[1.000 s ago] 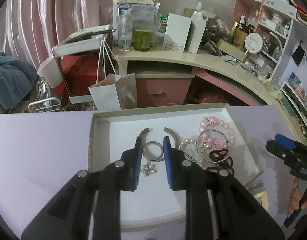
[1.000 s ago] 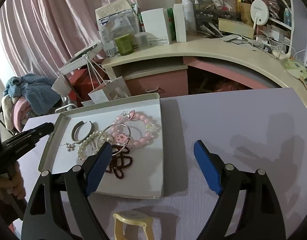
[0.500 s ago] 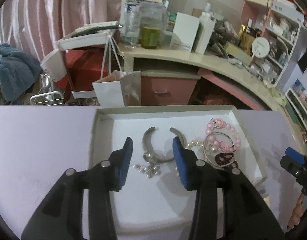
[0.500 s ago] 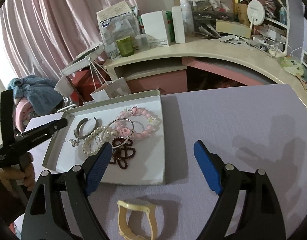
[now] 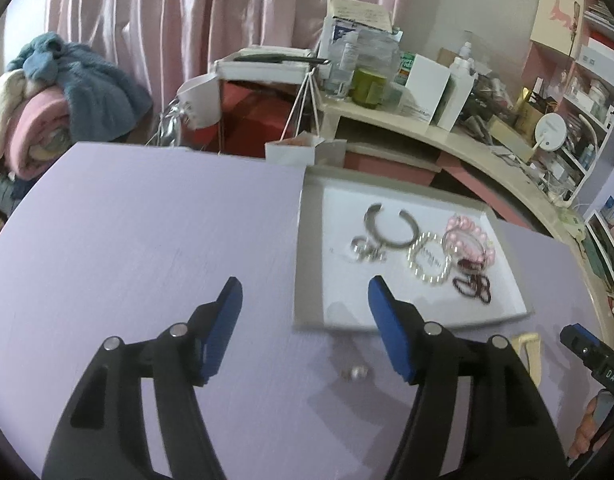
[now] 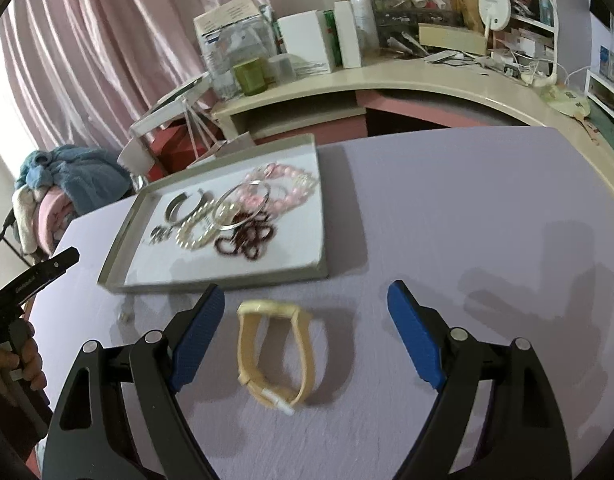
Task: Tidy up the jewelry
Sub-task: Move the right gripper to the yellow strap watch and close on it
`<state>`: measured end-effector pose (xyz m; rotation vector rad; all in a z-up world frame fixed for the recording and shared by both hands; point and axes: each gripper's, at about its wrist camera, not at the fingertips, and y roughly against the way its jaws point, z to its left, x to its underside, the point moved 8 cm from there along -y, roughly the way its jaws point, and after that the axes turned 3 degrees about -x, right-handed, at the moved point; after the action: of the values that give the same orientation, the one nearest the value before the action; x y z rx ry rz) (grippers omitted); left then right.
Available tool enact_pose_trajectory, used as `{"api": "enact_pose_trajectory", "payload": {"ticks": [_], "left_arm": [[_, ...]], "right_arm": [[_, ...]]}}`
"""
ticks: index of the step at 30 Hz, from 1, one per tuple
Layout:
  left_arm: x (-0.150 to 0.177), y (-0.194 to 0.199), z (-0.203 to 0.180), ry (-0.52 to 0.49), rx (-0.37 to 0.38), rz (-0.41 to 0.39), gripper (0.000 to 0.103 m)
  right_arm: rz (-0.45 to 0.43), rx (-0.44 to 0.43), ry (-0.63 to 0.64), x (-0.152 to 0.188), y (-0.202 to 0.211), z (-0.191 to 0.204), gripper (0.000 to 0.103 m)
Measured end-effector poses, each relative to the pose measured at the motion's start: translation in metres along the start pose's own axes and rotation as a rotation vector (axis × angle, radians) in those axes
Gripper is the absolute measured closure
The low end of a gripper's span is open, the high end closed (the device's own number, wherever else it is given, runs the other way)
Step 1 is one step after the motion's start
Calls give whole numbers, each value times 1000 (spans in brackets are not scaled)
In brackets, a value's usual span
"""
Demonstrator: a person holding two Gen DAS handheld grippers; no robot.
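Note:
A shallow grey tray (image 5: 307, 264) (image 6: 119, 256) with a white floor lies on the lilac table. In it are a silver cuff (image 5: 391, 224), small earrings (image 5: 365, 250), a pearl bracelet (image 5: 427, 260), a pink bead bracelet (image 5: 471, 236) and a dark red bead string (image 5: 473, 282). A small silver ring (image 5: 354, 373) lies on the table in front of the tray. A yellow watch (image 6: 273, 352) lies on the table. My left gripper (image 5: 303, 312) is open and empty, above the ring. My right gripper (image 6: 305, 328) is open and empty, just above the watch.
A curved desk (image 6: 387, 76) crowded with boxes, bottles and a round mirror stands behind the table. A pile of blue and pink cloth (image 5: 63, 92) sits at the far left. The right gripper's tip (image 5: 587, 348) shows at the left view's right edge.
My left gripper pulled back out of the tray toward the near left and opened wide. My right gripper drew back, so the watch now lies between its fingers.

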<state>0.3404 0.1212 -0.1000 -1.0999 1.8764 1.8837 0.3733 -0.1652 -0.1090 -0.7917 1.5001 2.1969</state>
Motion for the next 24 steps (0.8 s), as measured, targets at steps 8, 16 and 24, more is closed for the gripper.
{"api": "enact_pose_trajectory", "payload": {"ticks": [8,16,24], "left_arm": [[33,18,-1,2,17,33,37],[44,31,-2,-2,26,28,37],[49,35,-5,-15,29,34,36]], "right_arm": [[7,-29,39,18,11,23,18],[16,-42,52,30,17,34,18],[28,-47,58,36,16,38,18]]}}
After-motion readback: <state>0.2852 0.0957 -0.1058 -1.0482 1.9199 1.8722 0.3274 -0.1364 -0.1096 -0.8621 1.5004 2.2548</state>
